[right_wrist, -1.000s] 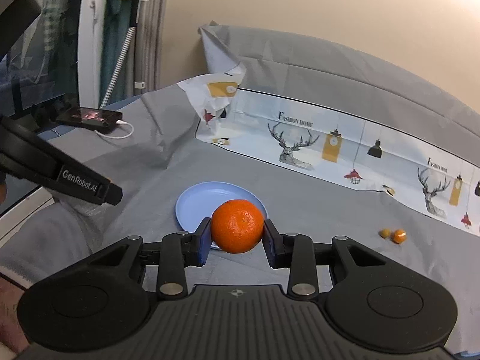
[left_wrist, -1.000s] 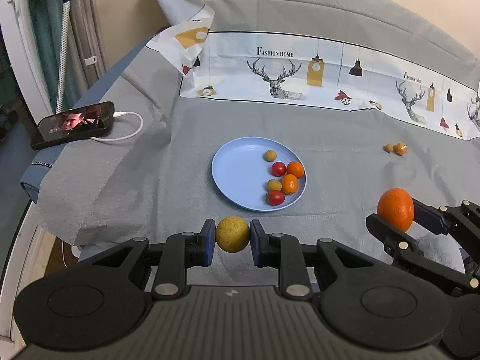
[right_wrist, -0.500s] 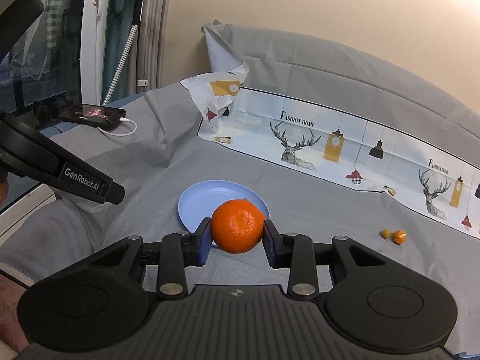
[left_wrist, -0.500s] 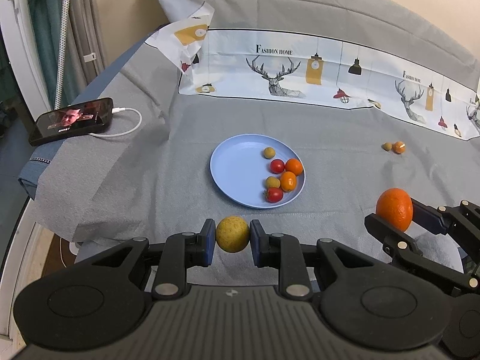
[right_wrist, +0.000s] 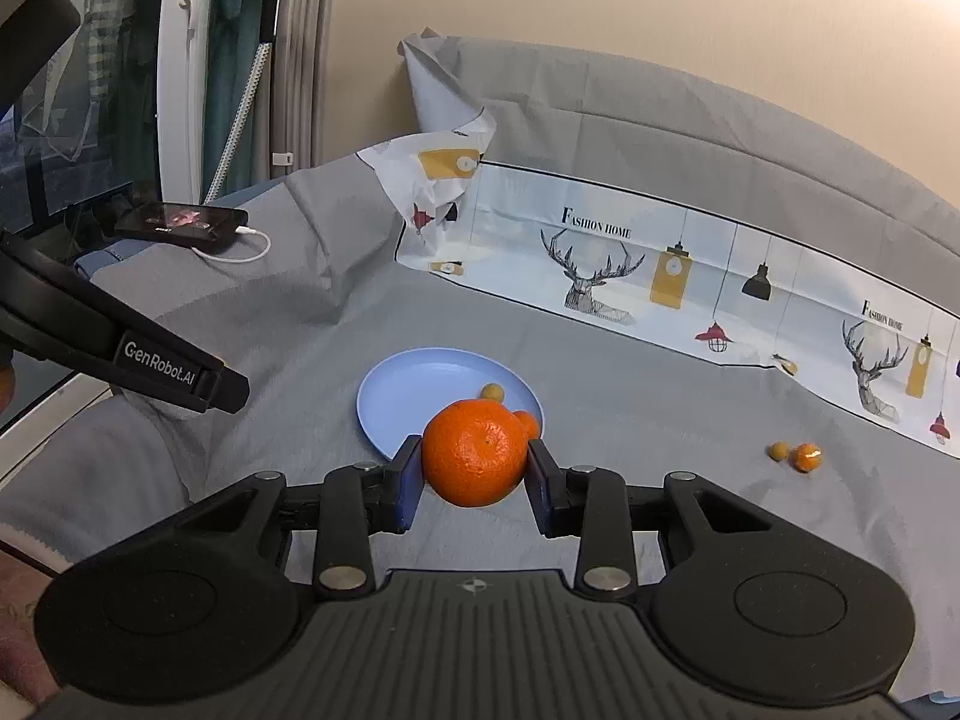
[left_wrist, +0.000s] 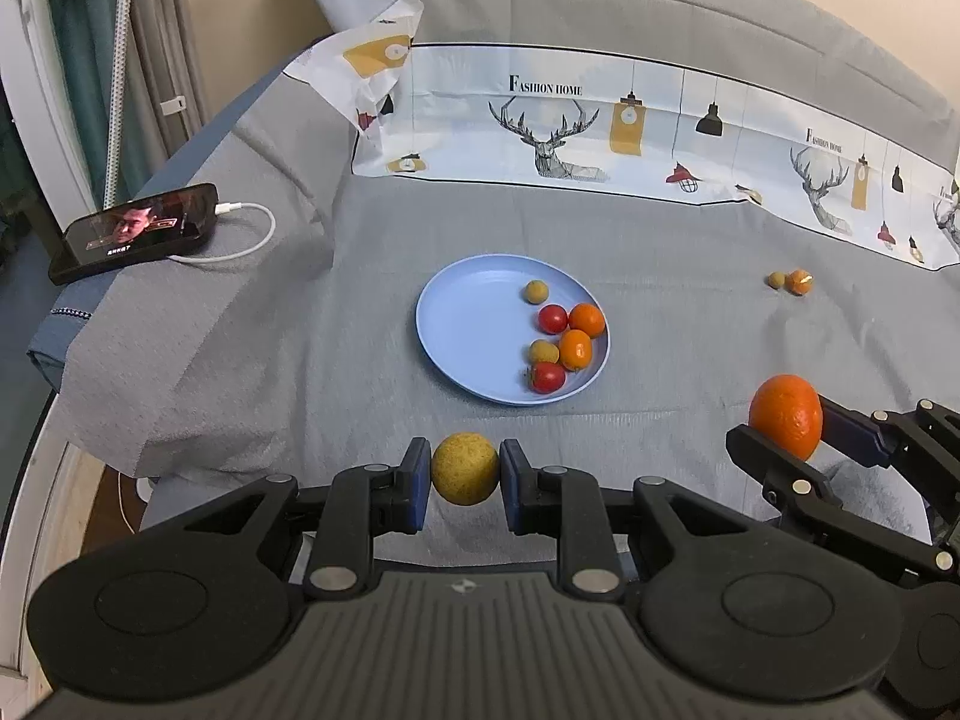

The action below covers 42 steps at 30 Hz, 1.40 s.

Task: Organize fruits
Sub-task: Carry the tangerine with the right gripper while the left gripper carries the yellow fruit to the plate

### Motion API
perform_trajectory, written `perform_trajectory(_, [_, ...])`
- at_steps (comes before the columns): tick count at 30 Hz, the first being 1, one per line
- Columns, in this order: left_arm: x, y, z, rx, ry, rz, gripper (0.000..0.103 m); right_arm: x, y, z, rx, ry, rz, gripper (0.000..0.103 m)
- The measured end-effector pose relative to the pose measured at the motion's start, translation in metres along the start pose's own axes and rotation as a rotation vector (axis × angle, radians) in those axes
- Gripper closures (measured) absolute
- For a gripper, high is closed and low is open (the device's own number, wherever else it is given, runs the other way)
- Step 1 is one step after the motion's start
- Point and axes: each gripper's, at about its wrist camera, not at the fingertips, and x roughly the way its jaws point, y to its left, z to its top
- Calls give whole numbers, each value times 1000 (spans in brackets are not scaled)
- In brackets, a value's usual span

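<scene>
Both grippers have eased slightly back from the blue plate (left_wrist: pixel 456 324). Left gripper (left_wrist: pixel 465 471) clamps a yellow fruit (left_wrist: pixel 465 468); right gripper (right_wrist: pixel 474 474) clamps an orange (right_wrist: pixel 474 453). 6 fruits (left_wrist: pixel 561 339) plated mid-bed; 2 small fruits (left_wrist: pixel 791 281) remain near the right edge.

L wrist cam looks fwd and down along its fingers from the near edge at the blue plate (left_wrist: pixel 480 324), R wrist cam sits lower, to the right, angled left twd the same plate (right_wrist: pixel 414 387); both share plate, phone (left_wrist: pixel 135 231) and printed cloth (right_wrist: pixel 690 276).
</scene>
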Motion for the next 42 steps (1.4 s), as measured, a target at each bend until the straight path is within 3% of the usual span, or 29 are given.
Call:
perform_trajectory(17, [29, 8, 7, -24, 63, -9, 76, 25, -3, -2, 18, 70, 5, 66])
perform_trajectory(26, [52, 16, 29, -56, 87, 0, 76, 50, -8, -2, 29, 114, 7, 66])
perform_trajectory(33, [87, 17, 59, -64, 109, 17, 76, 84, -19, 5, 56, 141, 10, 66])
perform_trajectory(42, [166, 15, 103, -78, 153, 6, 76, 155, -34, 19, 55, 178, 22, 66])
